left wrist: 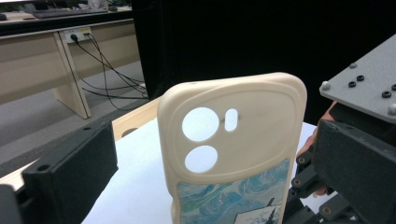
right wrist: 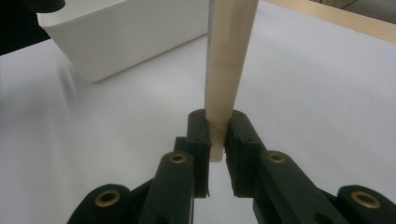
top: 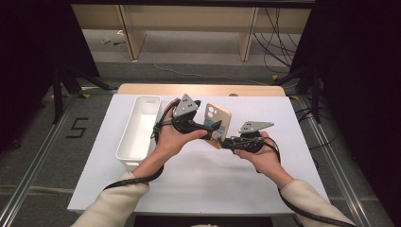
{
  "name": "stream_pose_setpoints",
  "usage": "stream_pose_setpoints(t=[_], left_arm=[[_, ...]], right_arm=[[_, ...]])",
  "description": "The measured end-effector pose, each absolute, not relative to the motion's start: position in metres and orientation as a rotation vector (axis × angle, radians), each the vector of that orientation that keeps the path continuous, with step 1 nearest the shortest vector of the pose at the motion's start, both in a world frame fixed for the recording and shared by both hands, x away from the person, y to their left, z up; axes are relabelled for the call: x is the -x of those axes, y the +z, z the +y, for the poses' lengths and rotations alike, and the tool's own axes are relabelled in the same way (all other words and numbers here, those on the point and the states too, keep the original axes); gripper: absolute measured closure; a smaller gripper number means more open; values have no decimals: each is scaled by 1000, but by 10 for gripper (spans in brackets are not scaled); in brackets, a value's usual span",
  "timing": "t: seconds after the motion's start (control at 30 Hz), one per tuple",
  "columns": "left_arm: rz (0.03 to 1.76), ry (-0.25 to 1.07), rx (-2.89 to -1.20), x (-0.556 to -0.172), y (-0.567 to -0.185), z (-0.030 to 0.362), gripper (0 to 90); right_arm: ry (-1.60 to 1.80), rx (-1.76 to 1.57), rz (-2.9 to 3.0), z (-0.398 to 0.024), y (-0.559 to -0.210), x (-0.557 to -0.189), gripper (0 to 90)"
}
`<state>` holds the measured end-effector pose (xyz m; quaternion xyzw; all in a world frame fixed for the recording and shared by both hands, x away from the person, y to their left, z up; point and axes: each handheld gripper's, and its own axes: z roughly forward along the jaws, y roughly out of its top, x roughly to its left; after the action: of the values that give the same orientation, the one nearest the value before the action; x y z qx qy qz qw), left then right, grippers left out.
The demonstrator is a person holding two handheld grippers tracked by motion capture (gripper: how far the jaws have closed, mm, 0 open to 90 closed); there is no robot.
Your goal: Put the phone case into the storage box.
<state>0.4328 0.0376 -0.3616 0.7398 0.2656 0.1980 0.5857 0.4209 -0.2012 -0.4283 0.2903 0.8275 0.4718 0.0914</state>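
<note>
1. White sheeting covers the desk (top: 198, 175) under my hands, with dark floor and cables beyond it.
2. My right tool (right wrist: 215, 135) has its jaws pressed together on the bottom edge of the phone case (top: 218, 124), holding it upright above the desk, between the two hands.
3. My left tool (top: 208, 126) sits at the case's side; in the left gripper view its jaws stand spread, one on either flank of the case (left wrist: 236, 154), neither clearly touching.
4. I judge this a handover or a two-tool hold in mid-air. The next move calls for the left jaws to close squarely on the case's edge before the right lets go.
5. The case looks like soft cream rubber, matt, with rounded corners, two round lens holes, a small slot and a swirly blue-green print lower down. Edge-on it is thin (right wrist: 229, 60), so a pinch could bend it.
6. A white plastic bin (top: 138, 132), long and smooth-walled, stands just left of my left hand, a likely place for the case.
</note>
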Motion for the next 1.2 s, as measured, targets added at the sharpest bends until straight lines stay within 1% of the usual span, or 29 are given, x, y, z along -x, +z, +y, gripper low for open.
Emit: stream_pose_setpoints(t=[0.43, 1.2], left_arm=[[618, 504, -1731, -428, -368, 29, 0], [629, 549, -1731, -427, -372, 21, 0]], right_arm=[[1387, -901, 2453, -190, -429, -416, 812], [1380, -910, 2459, -185, -430, -412, 811]])
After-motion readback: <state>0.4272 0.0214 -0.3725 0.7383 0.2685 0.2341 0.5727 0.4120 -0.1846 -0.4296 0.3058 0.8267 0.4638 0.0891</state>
